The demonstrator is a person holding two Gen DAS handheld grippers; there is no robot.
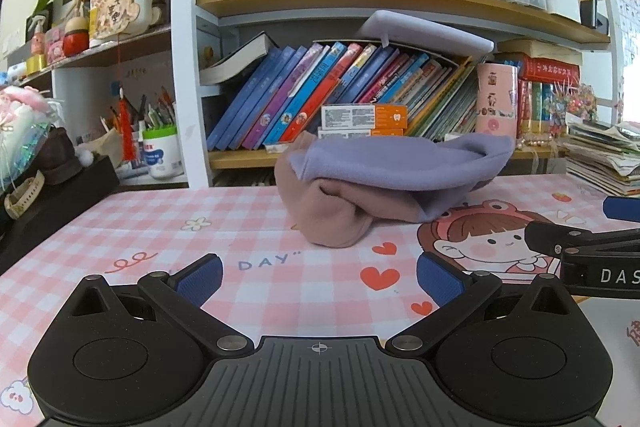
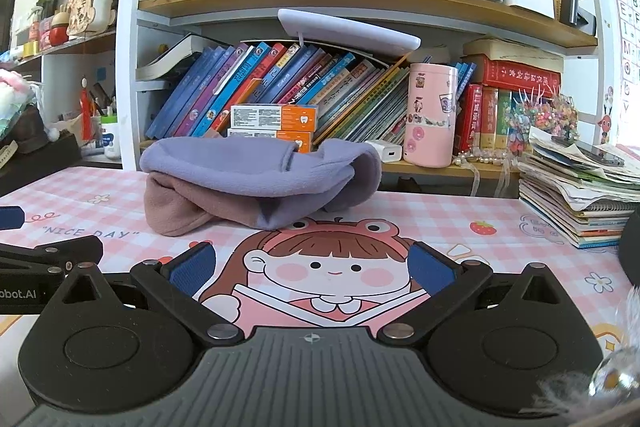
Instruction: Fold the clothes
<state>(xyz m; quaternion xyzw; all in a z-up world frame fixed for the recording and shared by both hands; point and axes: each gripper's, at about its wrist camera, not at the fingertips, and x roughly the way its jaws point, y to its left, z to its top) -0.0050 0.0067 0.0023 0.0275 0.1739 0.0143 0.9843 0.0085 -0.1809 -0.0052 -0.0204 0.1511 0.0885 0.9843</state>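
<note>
A folded bundle of cloth lies on the pink checked desk mat, a lilac layer [image 1: 396, 167] [image 2: 256, 167] on top of a dusty-pink layer [image 1: 332, 215] [image 2: 176, 207]. In the left wrist view my left gripper [image 1: 318, 277] is open over the mat, well short of the bundle, nothing between its blue pads. My right gripper [image 2: 312, 267] is also open and empty, hovering over the cartoon girl print in front of the bundle. Part of the right gripper [image 1: 592, 251] shows at the right edge of the left wrist view, and the left one [image 2: 44, 263] at the left edge of the right wrist view.
A crowded bookshelf [image 1: 360, 91] stands just behind the bundle, with orange boxes [image 2: 276, 123] and a pink tin [image 2: 430, 115] on its lowest board. A stack of booklets [image 2: 580, 195] sits at the mat's right; a dark box [image 1: 52, 199] borders the left.
</note>
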